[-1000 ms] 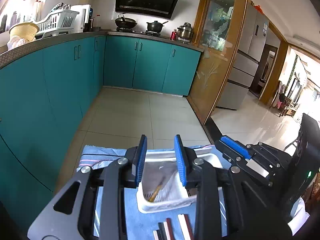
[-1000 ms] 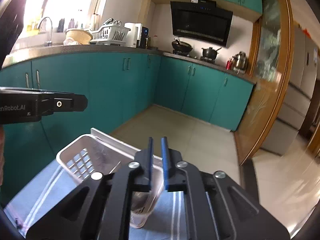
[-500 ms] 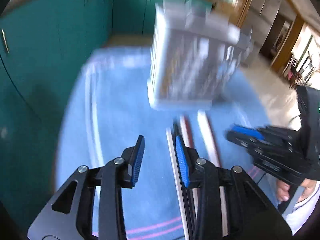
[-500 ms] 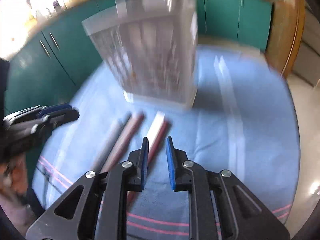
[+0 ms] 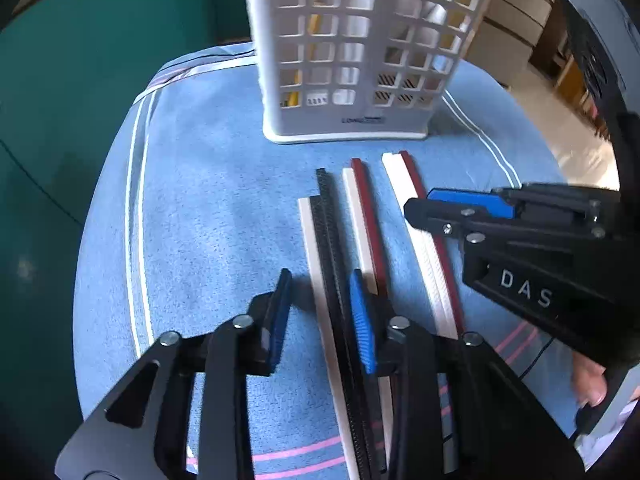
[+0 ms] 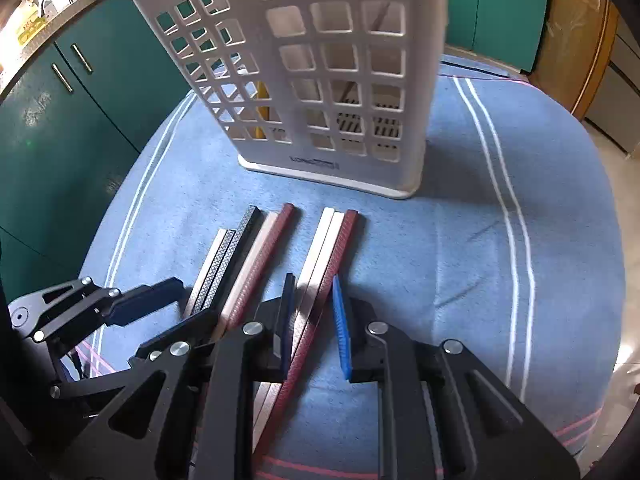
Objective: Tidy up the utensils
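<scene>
we have both grippers low over the chopsticks, which lie in loose pairs on the blue towel (image 5: 208, 208) in front of the white utensil basket (image 5: 352, 60).

in the left wrist view the left gripper (image 5: 320, 312) sits at lower centre. its jaws are closing, with the white and black chopsticks (image 5: 326, 240) between them, but the pads do not press on them yet. the white and dark red pair (image 5: 366, 216) lies just right of the right pad.

in the right wrist view the right gripper (image 6: 314, 320) is at lower centre, jaws slightly spread around the white and maroon chopsticks (image 6: 324, 256). we see a small gap on the right side, so no pinch yet.

the basket stands upright at top centre of both views, with a yellow utensil (image 6: 262, 108) already inside.

to do this well, we judge each gripper should settle until its pads straddle only its own pair, then close square across both sticks so they lift together and do not scissor apart. the left needs care: the neighbouring dark red stick is close enough to get caught.
</scene>
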`<state>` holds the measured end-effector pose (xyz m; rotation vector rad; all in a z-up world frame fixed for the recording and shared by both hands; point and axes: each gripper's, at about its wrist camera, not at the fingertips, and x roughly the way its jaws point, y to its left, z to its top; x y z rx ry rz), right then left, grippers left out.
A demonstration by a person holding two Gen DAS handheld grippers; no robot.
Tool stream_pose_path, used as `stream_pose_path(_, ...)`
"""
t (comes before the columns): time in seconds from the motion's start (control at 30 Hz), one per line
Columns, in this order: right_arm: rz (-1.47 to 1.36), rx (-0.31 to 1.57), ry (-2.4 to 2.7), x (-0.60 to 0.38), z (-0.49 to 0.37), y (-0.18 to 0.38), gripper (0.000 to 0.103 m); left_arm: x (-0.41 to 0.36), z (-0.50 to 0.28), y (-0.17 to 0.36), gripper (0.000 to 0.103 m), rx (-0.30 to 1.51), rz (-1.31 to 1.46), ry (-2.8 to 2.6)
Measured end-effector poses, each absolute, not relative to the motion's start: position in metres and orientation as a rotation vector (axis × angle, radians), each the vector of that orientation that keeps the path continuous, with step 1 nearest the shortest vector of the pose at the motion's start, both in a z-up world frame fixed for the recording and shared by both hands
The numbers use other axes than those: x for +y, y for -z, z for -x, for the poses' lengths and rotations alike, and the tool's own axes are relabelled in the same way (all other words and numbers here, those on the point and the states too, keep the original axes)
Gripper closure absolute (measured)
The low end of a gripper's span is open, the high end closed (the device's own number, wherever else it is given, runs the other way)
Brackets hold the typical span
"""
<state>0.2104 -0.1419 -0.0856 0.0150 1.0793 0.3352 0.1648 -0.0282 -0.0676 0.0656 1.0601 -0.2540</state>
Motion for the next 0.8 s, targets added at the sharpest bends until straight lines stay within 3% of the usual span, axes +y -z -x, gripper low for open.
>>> stream_pose_path(0.07,-0.030,1.078,-0.353,-0.139,-0.211,0.086,0.085,-0.023,-0.165,0.067,0.082,1.063,-0.039,0.241)
stream_pose_path(0.2,-0.055,1.059,-0.360,-0.154,-0.205,0.083,0.103,-0.015,-0.164,0.064,0.083,1.070,-0.026,0.200)
stream_pose_path(0.27,-0.077,1.057,-0.352,-0.166,-0.201,0.082,0.103,-0.012,-0.165,0.062,0.086,1.064,-0.021,0.190)
stream_pose_path(0.33,-0.093,1.058,-0.329,-0.183,-0.200,0.084,0.103,-0.008,-0.164,0.057,0.097,1.054,-0.019,0.177)
stream_pose_path(0.43,-0.136,1.053,-0.312,-0.206,-0.201,0.083,0.103,-0.004,-0.161,0.047,0.097,1.037,-0.008,0.175)
stream_pose_path(0.53,-0.187,1.052,-0.338,-0.213,-0.205,0.079,0.100,0.000,-0.168,0.047,0.097,1.043,-0.006,0.165)
stream_pose_path(0.6,-0.189,1.047,-0.355,-0.212,-0.206,0.078,0.083,0.001,-0.175,0.052,0.097,1.060,0.004,0.179)
stream_pose_path(0.8,-0.131,1.064,-0.372,-0.167,-0.224,0.085,0.083,0.007,-0.184,0.061,0.094,1.074,0.022,0.167)
